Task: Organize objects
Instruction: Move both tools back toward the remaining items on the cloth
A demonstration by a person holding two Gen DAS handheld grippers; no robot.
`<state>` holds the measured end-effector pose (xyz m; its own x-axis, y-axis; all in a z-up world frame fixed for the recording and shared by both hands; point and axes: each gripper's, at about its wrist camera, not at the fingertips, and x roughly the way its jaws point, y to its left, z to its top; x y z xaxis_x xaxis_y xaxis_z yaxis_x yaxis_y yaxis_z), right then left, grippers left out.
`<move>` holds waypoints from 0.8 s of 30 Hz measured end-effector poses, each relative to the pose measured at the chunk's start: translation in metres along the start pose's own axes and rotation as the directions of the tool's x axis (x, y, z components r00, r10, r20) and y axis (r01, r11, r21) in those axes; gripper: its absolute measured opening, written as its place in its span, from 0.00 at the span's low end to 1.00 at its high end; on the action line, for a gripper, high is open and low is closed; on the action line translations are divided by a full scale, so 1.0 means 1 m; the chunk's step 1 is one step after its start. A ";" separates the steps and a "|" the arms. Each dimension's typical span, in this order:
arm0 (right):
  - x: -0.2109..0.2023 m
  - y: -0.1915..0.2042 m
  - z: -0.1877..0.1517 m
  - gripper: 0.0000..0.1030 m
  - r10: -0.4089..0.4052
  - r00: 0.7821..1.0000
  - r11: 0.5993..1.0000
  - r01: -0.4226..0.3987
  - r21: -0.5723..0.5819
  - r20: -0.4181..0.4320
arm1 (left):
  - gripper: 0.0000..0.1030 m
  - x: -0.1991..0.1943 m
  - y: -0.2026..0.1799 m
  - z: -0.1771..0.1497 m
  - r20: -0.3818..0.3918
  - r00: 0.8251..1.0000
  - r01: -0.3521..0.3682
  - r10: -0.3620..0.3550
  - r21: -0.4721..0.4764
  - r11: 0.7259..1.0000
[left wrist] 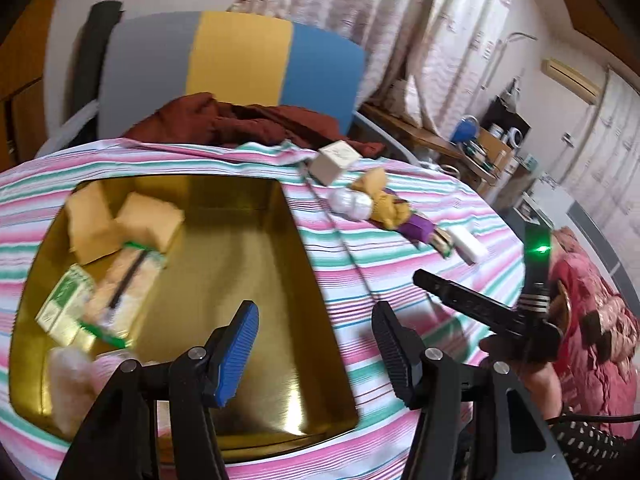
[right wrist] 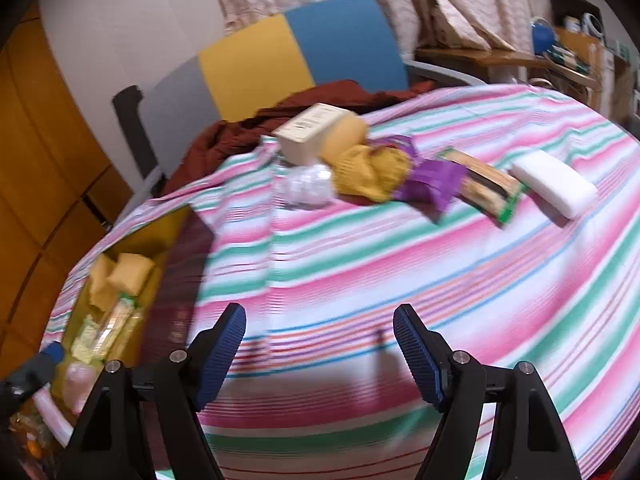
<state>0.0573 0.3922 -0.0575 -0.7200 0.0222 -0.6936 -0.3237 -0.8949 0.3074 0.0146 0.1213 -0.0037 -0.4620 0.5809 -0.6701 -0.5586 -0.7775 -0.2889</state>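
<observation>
**Gold tin part-filled, loose items far across the desk**

The gold tin sits at the near left of the striped cloth, holding yellow sponges and green-edged packets. Farther right lie a cream box, yellow cloth, purple packet and white block. The left gripper hovers over the tin, jaws apart and empty; the right gripper likewise, over bare cloth.

1 gold tin left of the right gripper, holding 2 yellow sponges. Ahead: 1 white block, 1 purple packet, 1 cream box.
</observation>
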 end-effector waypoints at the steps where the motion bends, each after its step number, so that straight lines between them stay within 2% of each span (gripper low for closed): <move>1: 0.000 -0.006 0.000 0.75 -0.007 1.000 1.000 0.007 0.003 0.000 | 0.58 0.002 -0.005 0.000 -0.009 1.000 0.009 -0.008 0.007 1.000; 7: 0.000 -0.047 0.014 0.75 -0.081 0.996 0.997 0.081 0.017 0.035 | 0.58 0.015 -0.027 0.002 -0.051 0.997 0.058 -0.057 0.022 0.998; 11: 0.006 -0.072 0.040 0.75 -0.162 0.985 0.987 0.162 0.011 0.061 | 0.58 0.020 -0.039 0.000 -0.077 0.995 0.069 -0.066 0.036 0.997; 15: 0.023 -0.090 0.080 0.75 -0.237 0.969 0.969 0.241 -0.056 0.068 | 0.58 0.022 -0.045 -0.002 -0.095 0.993 0.069 -0.064 0.043 0.997; 17: 0.030 -0.093 0.096 0.75 -0.245 0.966 0.965 0.252 -0.080 0.084 | 0.58 0.022 -0.046 -0.002 -0.101 0.993 0.066 -0.061 0.042 0.997; 20: 0.043 -0.097 0.120 0.75 -0.199 0.977 0.975 0.206 -0.089 0.082 | 0.58 0.025 -0.048 -0.003 -0.118 0.991 0.062 -0.057 0.039 0.997; 24: 0.071 -0.101 0.138 0.75 -0.241 0.970 0.968 0.241 -0.069 0.011 | 0.58 0.026 -0.050 -0.005 -0.131 0.990 0.054 -0.047 0.052 0.997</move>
<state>-0.0458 0.5460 -0.0483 -0.6276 0.2424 -0.7398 -0.4446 -0.8917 0.0851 0.0337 0.1743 -0.0102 -0.3409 0.5798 -0.7400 -0.6174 -0.7317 -0.2889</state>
